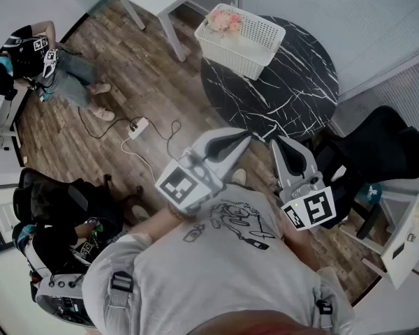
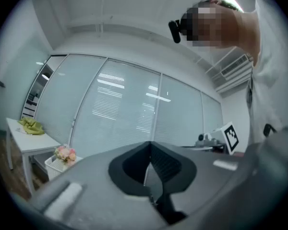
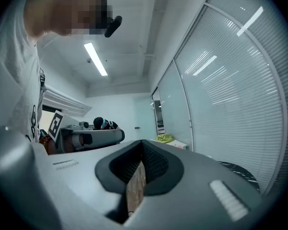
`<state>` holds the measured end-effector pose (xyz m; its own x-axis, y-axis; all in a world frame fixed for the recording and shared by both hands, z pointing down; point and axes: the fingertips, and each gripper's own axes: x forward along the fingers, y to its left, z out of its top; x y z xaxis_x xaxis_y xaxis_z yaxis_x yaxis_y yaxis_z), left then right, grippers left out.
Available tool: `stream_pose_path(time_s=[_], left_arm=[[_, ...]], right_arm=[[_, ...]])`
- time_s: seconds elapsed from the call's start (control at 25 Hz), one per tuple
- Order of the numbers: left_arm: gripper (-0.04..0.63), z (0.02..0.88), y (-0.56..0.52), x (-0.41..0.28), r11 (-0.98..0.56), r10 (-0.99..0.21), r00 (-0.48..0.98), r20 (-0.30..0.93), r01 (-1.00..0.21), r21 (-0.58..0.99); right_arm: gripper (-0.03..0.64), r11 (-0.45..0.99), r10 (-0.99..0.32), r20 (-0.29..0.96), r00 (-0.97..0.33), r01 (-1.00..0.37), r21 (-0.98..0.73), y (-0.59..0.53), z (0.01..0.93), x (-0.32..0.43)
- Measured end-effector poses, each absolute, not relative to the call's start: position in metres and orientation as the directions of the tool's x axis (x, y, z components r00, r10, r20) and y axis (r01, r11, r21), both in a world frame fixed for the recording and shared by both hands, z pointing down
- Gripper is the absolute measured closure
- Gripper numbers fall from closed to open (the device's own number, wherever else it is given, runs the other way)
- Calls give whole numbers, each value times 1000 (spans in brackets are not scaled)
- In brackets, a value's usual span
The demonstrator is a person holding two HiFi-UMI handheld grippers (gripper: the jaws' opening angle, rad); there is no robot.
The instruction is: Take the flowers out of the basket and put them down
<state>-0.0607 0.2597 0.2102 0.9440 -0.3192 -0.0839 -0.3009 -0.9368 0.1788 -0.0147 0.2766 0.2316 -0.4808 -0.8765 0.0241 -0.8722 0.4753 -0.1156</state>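
the flowers [image 1: 225, 21] sat in the far corner of the white basket [image 1: 255, 47], which stood at the far side of the round black marble bench [image 1: 293, 89]. nothing had been lifted out, so the task looked not yet begun. the left gripper [image 1: 246, 137] and the right gripper [image 1: 278, 144] were held level in front of the person's chest, side by side and pointing toward the bench, well short of the basket. i judged this a carrying posture rather than a reach. in the left gripper view the fingers [image 2: 172, 163] met along a thin seam with nothing between them. the flowers showed small and low at the left, near the white side table [image 2: 26, 139], which fitted a gripper aimed past the basket rather than at it. in the right gripper view the fingers [image 3: 157, 163] were likewise pressed together and empty, and the brown strip in the notch below them looked like the wood floor [image 3: 134, 186] seen through the gap. closed fingers suited an approach, but they would have to spread before either gripper could take the stems. the bare marble nearer the person looked the likely spot for setting the flowers down.
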Motion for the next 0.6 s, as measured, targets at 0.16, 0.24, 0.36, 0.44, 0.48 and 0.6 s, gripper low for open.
stream_pose_path(time_s=[0.16,0.24,0.36,0.44,0.48,0.6], left_arm=[[592,210,254,-59,-935,-325,942,-83,-307,180],[592,210,252,-56,-934,-326,942,-78,-309,179],[592,211,251,-52,-934,-327,942,-75,-309,181],[592,212,251,-50,-932,-330,941,-74,-312,183],[592,213,250,-48,-931,-332,941,-73,-314,184],[592,216,250,-42,-928,-337,939,-64,-321,188]], right_arm=[[611,475,-877,25,-480,-873,-113,272,232,-12],[611,475,-876,25,-481,-872,-117,270,232,-10],[611,484,-871,31,-490,-868,-113,268,232,-8],[611,489,-868,33,-495,-866,-109,267,233,-6],[611,490,-868,31,-496,-864,-111,267,233,-4],[611,493,-866,27,-499,-862,-115,267,234,3]])
